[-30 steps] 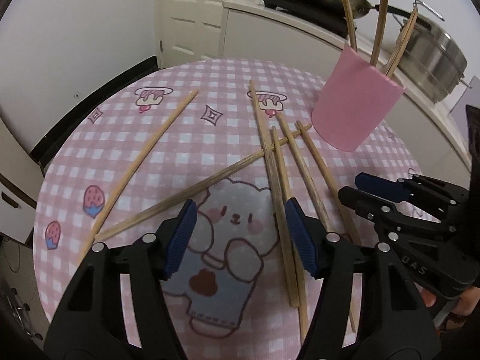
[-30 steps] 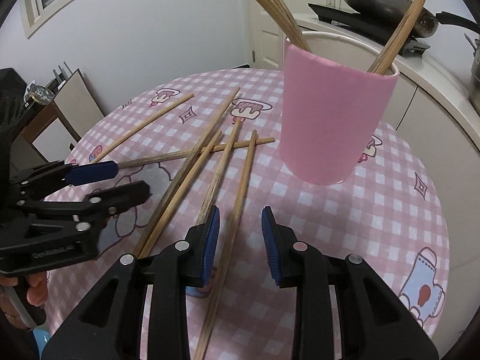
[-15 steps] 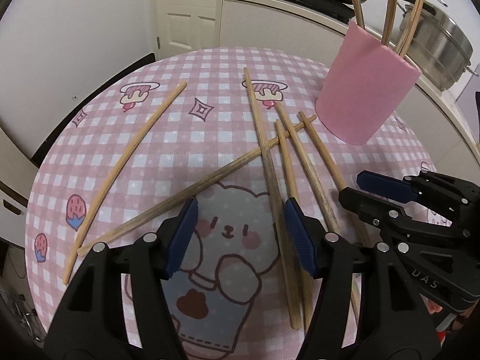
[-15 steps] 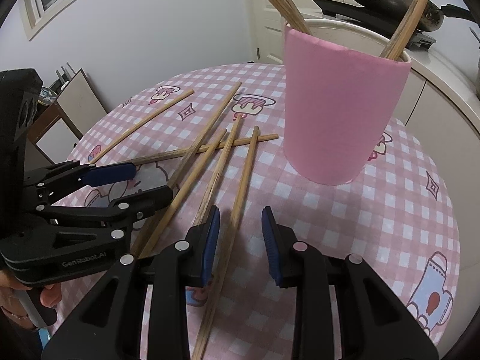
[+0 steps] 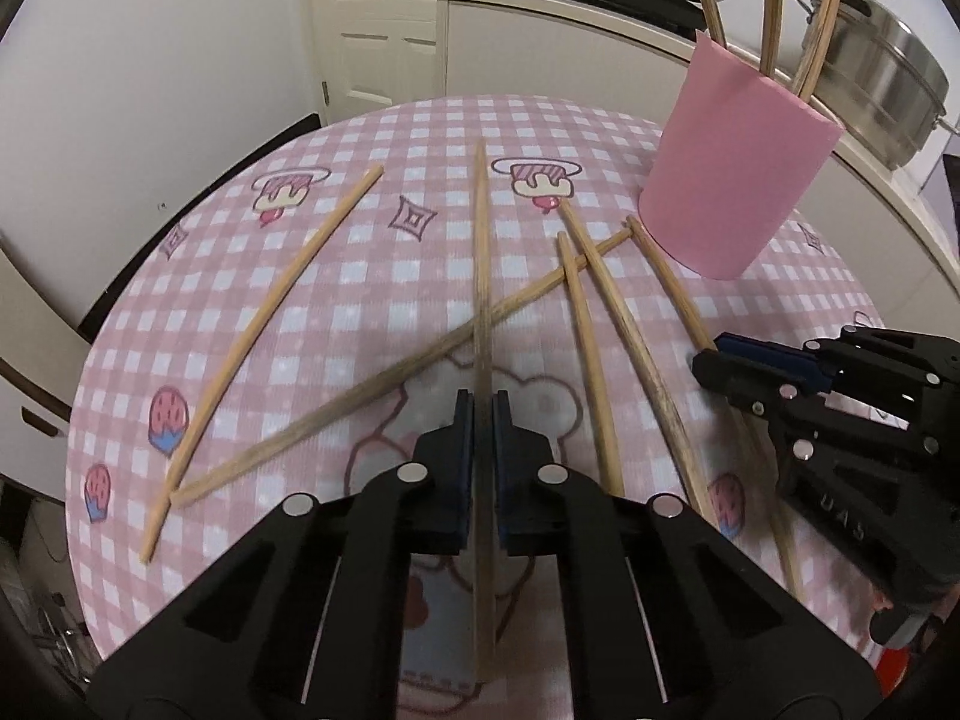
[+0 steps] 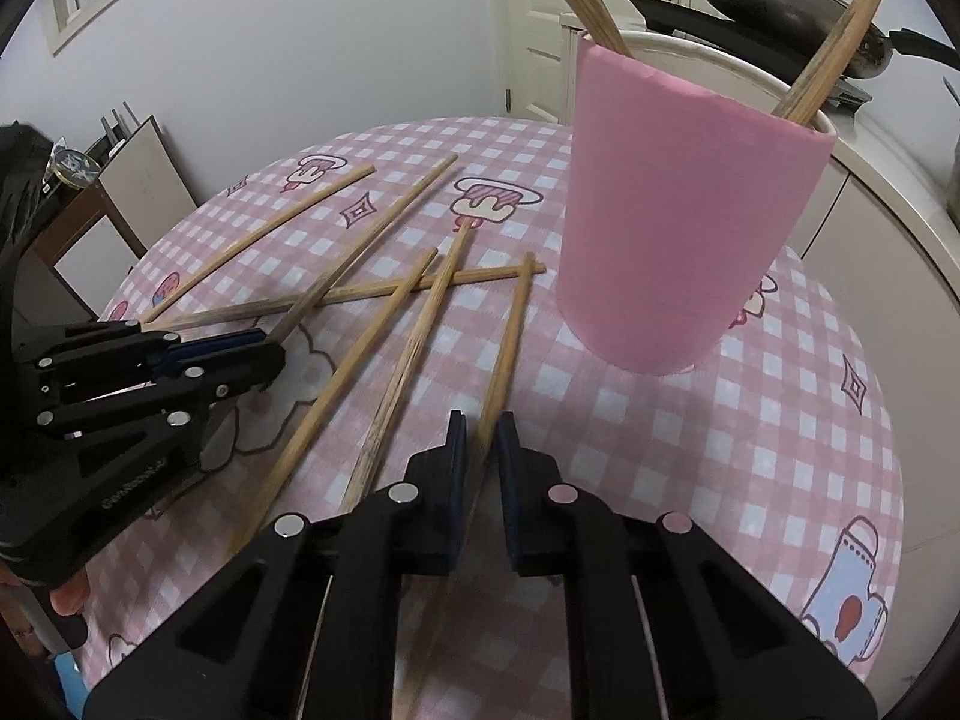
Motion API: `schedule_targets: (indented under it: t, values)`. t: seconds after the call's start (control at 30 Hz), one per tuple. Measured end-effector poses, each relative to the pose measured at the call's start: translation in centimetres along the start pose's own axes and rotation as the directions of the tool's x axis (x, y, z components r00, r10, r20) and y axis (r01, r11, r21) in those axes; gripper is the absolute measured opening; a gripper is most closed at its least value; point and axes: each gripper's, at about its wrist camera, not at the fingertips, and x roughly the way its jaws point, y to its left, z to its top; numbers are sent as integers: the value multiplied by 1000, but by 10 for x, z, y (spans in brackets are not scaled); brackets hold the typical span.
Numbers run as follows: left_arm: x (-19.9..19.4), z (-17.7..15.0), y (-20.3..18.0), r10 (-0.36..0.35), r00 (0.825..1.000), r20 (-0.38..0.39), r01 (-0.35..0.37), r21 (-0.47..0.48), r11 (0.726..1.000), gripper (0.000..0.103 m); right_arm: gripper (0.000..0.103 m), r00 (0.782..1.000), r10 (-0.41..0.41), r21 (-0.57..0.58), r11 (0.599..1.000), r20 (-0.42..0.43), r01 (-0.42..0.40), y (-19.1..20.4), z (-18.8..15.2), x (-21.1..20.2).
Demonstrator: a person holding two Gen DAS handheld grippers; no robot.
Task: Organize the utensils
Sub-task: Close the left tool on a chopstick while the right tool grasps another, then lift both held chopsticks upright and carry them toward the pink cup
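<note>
Now the left tool [image 5: 478, 414] has just clamped its jaws on a chopstick [image 5: 480, 252], and the right tool [image 6: 480, 441] has just closed on another chopstick [image 6: 510, 324]. Four more sticks [image 5: 594, 354] lie crossed on the checked bench [image 5: 336, 312] near the pink cup [image 6: 684, 228], which holds others upright.

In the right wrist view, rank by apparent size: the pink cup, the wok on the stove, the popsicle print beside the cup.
1. pink cup, though nearness inflates it
2. wok, farther away
3. popsicle print
</note>
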Motion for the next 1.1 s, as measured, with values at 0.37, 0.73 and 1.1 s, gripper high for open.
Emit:
schedule_targets:
  t: [0.37, 0.73, 1.1]
  values:
    - [-44, -64, 8, 9, 1000, -7, -9, -4, 1000, 6, 5, 999, 35, -36, 999, -39, -36, 10, -29, -32]
    - [-65, -93, 8, 6, 1000, -20, -7, -38, 999, 7, 5, 996, 40, -48, 998, -81, -44, 18, -59, -46]
    - [-41, -55, 11, 23, 999, -39, -25, -37, 999, 8, 6, 996, 48, -52, 997, -78, -53, 16, -45, -32]
